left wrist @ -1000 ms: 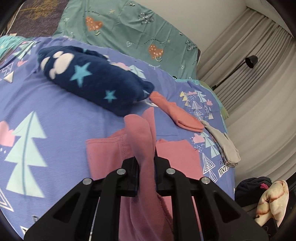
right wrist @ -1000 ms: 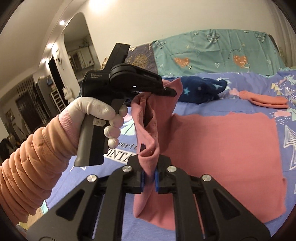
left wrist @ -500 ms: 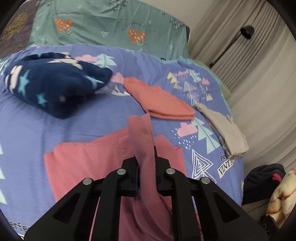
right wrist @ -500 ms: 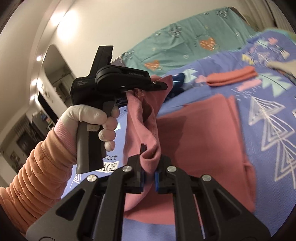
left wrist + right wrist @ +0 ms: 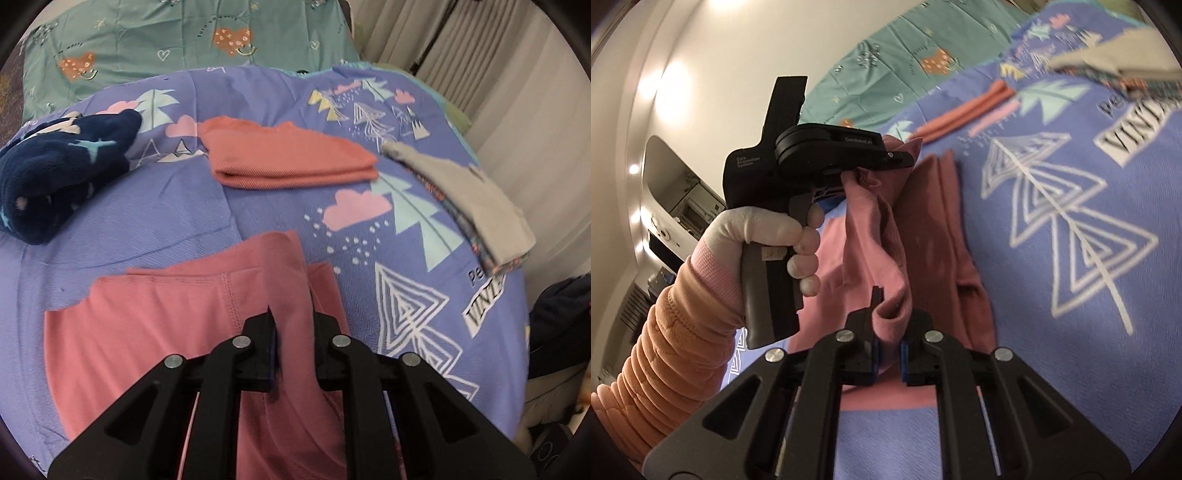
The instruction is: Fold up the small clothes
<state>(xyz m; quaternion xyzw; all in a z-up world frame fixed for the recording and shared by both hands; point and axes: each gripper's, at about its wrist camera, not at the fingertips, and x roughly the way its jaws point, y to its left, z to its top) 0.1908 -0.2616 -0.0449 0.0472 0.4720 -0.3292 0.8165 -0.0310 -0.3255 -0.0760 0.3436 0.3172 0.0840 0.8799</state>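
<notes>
A pink garment lies on the purple patterned bedsheet. My left gripper is shut on one edge of it and holds that edge lifted above the rest. My right gripper is shut on another part of the same pink garment. In the right wrist view the left gripper is held by a gloved hand, and the cloth hangs folded between the two grippers over the flat part.
A folded coral garment and a folded grey garment lie further back on the bed. A dark blue starry fleece lies at the left. Teal pillows are behind, curtains at the right.
Both grippers have carried the lifted edge of the pink garment across toward the right side of the bed, so more of it lies doubled over. The folded pile has come closer in view.
</notes>
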